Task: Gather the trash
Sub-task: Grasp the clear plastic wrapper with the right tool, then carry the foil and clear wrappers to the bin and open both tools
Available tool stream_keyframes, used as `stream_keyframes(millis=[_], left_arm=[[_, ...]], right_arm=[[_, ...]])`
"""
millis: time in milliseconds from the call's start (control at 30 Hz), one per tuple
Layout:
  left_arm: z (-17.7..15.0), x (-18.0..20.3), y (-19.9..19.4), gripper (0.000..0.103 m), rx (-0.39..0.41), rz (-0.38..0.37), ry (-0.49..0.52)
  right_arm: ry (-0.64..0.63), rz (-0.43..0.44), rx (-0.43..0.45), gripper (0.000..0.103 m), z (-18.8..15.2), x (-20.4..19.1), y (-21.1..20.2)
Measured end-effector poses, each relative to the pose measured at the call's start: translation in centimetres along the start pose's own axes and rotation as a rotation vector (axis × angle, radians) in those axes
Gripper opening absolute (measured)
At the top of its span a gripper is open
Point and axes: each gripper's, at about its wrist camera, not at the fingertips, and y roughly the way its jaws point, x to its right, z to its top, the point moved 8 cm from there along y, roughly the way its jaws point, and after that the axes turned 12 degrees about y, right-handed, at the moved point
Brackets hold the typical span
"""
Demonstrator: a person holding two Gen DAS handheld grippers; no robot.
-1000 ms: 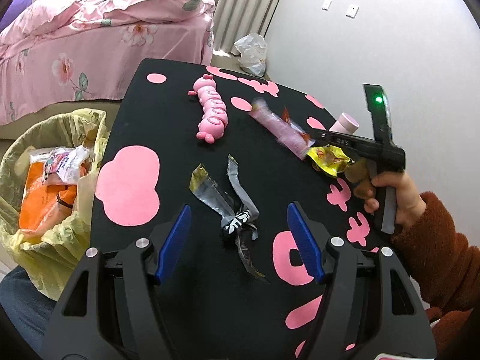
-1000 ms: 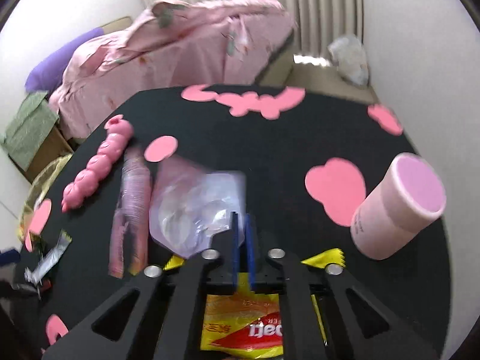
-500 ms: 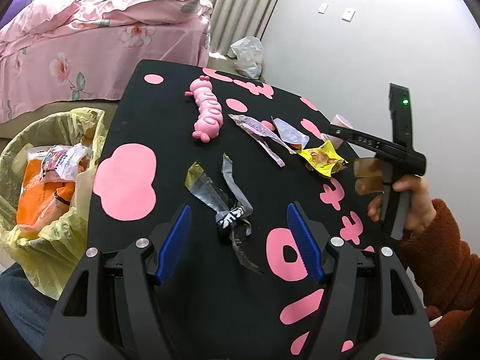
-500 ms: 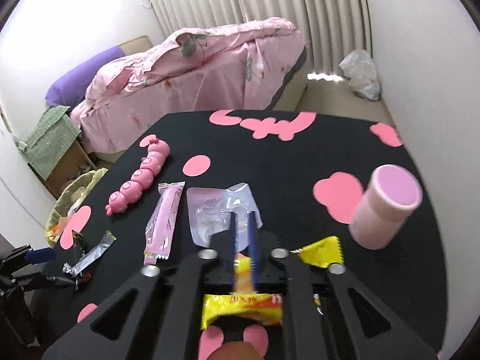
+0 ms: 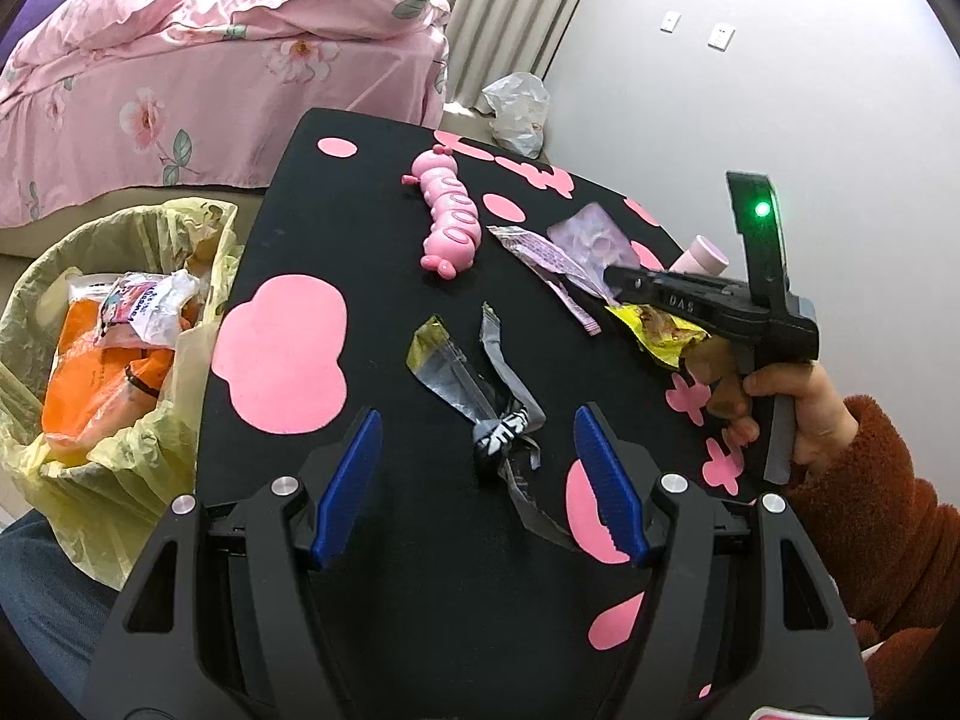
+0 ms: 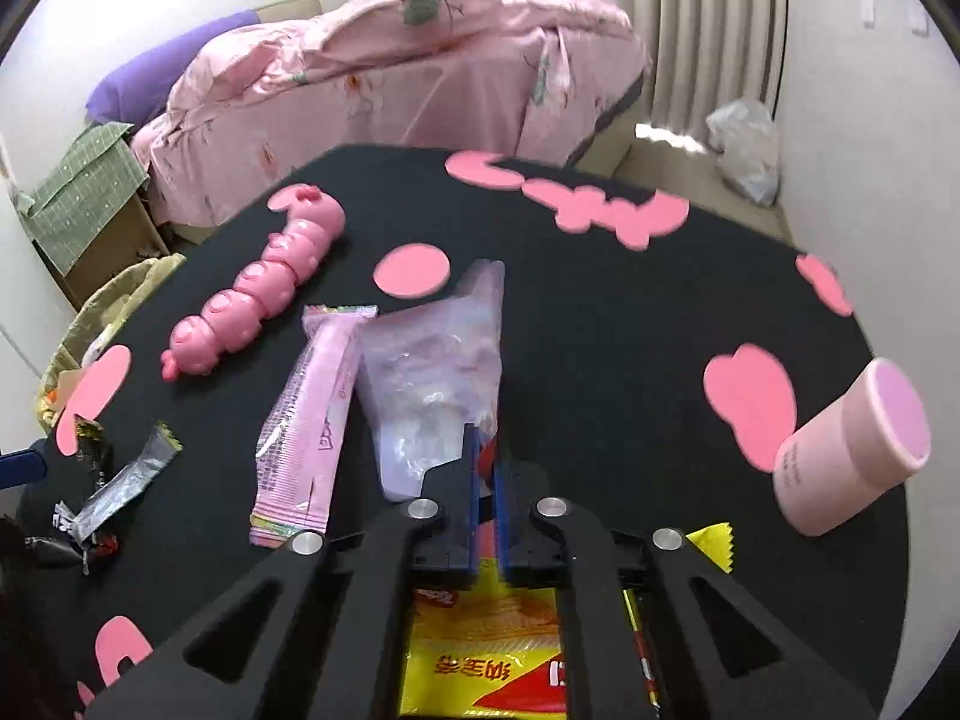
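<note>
On the black table [image 5: 420, 600] my left gripper [image 5: 475, 414] hovers open over crumpled silver-and-black wrappers [image 5: 480, 384], without touching them. My right gripper [image 6: 486, 450] is shut. A red-and-yellow strip of the yellow snack wrapper [image 6: 486, 648] shows between its pads, and the rest lies under the gripper. The tips sit at the near corner of a clear plastic bag [image 6: 432, 372], beside a long pink wrapper [image 6: 312, 414]. In the left wrist view a hand holds the right gripper [image 5: 615, 276] over the yellow wrapper [image 5: 660, 330].
A bin lined with a yellow bag [image 5: 36, 276] holds orange and white trash at the table's left edge. A pink caterpillar toy [image 5: 447, 216] lies toward the far side. A pink cup [image 6: 852, 438] stands at the right edge. A pink bed lies beyond.
The right gripper let go of the clear bag, pulled back, came forward again and shut over the yellow wrapper. The pink wrapper and clear bag now lie flat. The left gripper stayed still.
</note>
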Motion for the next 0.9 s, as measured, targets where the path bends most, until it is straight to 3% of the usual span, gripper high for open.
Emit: stream_keyframes(millis=[200, 333, 400, 533, 600, 767, 900], left_arm=[[0.5, 1.5, -0.6, 0.063, 0.023, -0.034, 0.051], [0.5, 2.6, 0.4, 0.061, -0.001, -0.011, 0.104], [0.4, 2.6, 1.3, 0.047, -0.032, -0.008, 0.095], [-0.2, 2.3, 3.2, 0.035, -0.089, -0.019, 0.068], [-0.1, 2.4, 3.5, 0.019, -0.091, -0.023, 0.072], [0.8, 2.6, 1.4, 0.018, -0.011, -0.009, 0.111], [2.5, 1.3, -2.6, 0.018, 0.101, 0.054, 0.139]], right_arm=[[-0.022, 0.042, 0.107, 0.004, 0.3, -0.7, -4.9], [0.005, 0.055, 0.139, 0.004, -0.4, 0.0, -8.0], [0.017, 0.064, 0.139, 0.004, -0.9, 0.2, -8.9], [0.014, 0.060, 0.151, 0.004, -1.5, 0.2, -10.5], [0.011, 0.058, 0.158, 0.004, -1.4, 0.0, -11.0], [-0.020, 0.065, 0.203, 0.004, -0.6, -1.7, -13.2], [-0.088, 0.080, 0.254, 0.004, 0.7, -4.9, -15.6]])
